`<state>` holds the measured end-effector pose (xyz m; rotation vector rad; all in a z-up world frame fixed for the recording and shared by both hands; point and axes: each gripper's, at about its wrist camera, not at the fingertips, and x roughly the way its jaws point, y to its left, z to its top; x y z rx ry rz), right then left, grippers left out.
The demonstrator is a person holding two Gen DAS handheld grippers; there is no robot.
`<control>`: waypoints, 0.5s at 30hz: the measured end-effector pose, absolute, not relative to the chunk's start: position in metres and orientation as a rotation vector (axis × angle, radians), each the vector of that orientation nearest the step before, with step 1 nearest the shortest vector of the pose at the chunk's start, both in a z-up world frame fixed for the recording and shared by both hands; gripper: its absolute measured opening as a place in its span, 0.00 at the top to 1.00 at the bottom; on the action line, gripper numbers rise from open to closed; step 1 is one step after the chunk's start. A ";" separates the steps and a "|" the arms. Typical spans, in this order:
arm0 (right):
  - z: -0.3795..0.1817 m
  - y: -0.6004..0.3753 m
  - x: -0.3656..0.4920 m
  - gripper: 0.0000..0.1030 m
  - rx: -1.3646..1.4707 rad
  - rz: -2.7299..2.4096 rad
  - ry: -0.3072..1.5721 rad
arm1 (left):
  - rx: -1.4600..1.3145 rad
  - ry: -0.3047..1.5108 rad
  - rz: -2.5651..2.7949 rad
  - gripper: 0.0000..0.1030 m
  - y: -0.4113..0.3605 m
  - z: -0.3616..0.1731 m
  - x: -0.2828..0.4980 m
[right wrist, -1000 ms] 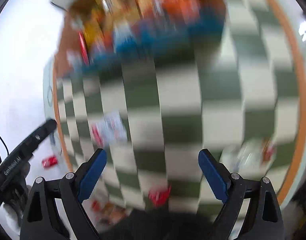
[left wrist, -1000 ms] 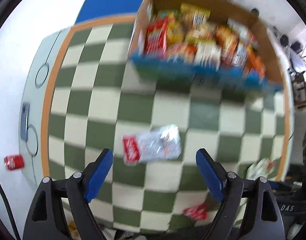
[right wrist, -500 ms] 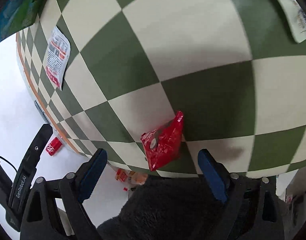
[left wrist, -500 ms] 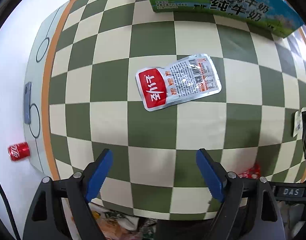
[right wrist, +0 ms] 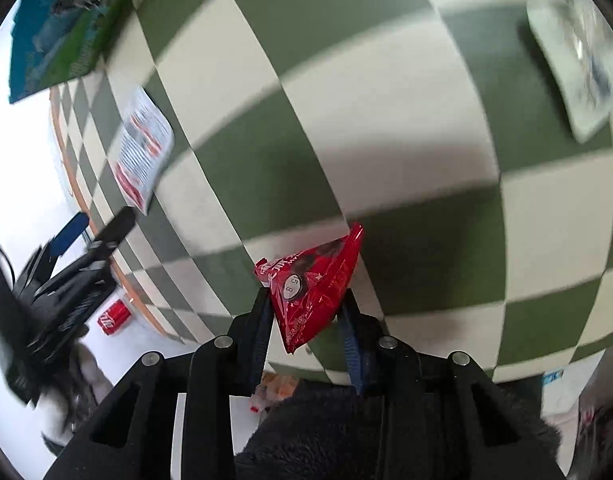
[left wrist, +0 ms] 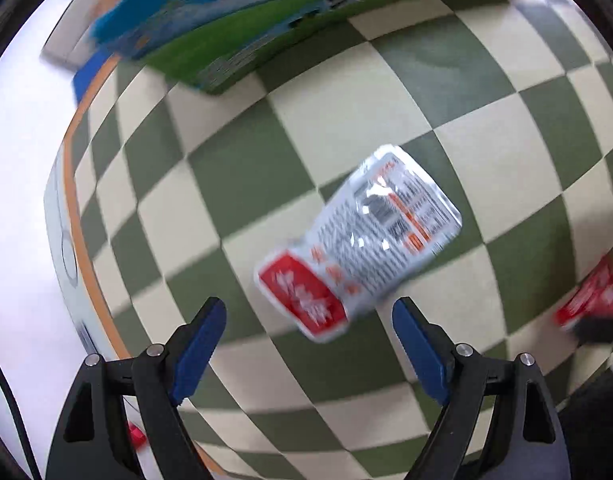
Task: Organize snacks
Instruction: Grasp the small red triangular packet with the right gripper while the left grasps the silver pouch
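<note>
A: Anything new at the right gripper (right wrist: pixel 306 300)?

B: Yes. Stood wide a half second ago, with the red packet (right wrist: pixel 314 292) lying loose in front. Now closing the jaws on it, narrow, pads against both sides of the packet, which stands up on its edge between them.

A: And where, counted from the milk carton (left wrist: pixel 226 32)?

B: Well apart from the carton, at the opposite edge of the checkered desk (left wrist: pixel 346 100), the edge next to the person's dark sleeve.

A: So a grasp, probably?

B: Seems so, but not possible to say yet how firm. Soft, crinkly bag, so likely to slip or fold if taken only by a corner.

A: And the left gripper (left wrist: pixel 309 306)?

B: Jaws wide as before, holding nothing. Much lower than a moment ago, and rolled, so the silver packet (left wrist: pixel 370 236) with the red end now looks big, slanted and blurred. Red end just between the two blue pads, not touched. Lies flat on the desk, nearer to the carton than the red packet, but clear of it.

A: Meaning for the task?

B: Two snacks being collected at once, neither put away so far. Next, probably: closing of the left jaws, then carrying of both toward the carton.
</note>
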<state>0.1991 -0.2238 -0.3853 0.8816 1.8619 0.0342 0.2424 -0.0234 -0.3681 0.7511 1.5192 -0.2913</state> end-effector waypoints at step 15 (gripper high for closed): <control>-0.368 -0.217 0.259 0.66 0.746 -0.038 1.784 | 0.901 1.667 -0.660 0.15 -0.055 -0.404 0.268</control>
